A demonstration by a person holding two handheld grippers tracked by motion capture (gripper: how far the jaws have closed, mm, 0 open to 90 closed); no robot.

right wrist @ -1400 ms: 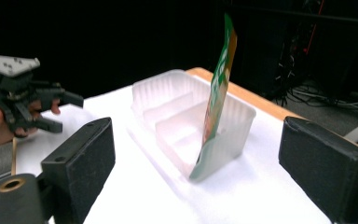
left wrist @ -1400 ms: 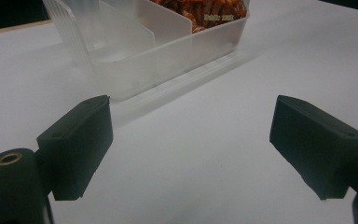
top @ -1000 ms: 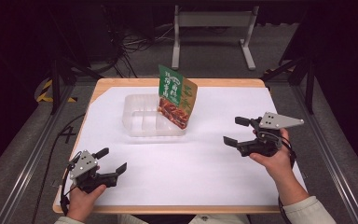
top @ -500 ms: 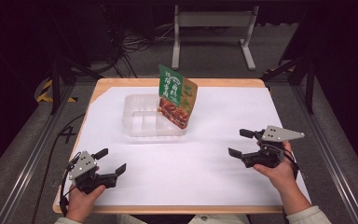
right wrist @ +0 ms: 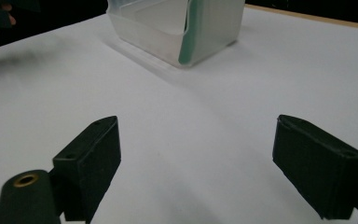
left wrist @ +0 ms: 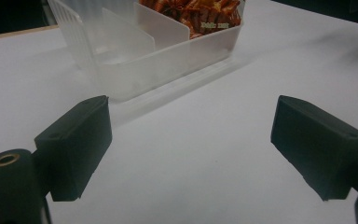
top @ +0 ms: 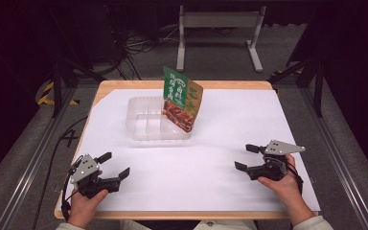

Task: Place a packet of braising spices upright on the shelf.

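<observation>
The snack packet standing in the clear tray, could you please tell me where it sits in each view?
High view: snack packet upright, upper centre, at the tray's right end.
Left gripper view: top edge, its orange lower part behind the tray wall.
Right gripper view: top centre, its green edge seen through the tray.
Shared landmark: the tray.

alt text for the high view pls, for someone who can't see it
A snack bag stands tilted in the right end of a clear divided tray on a white-covered table. Nearer the camera, the left hand-held gripper and the right hand-held gripper rest open and empty, apart from the tray.
</observation>
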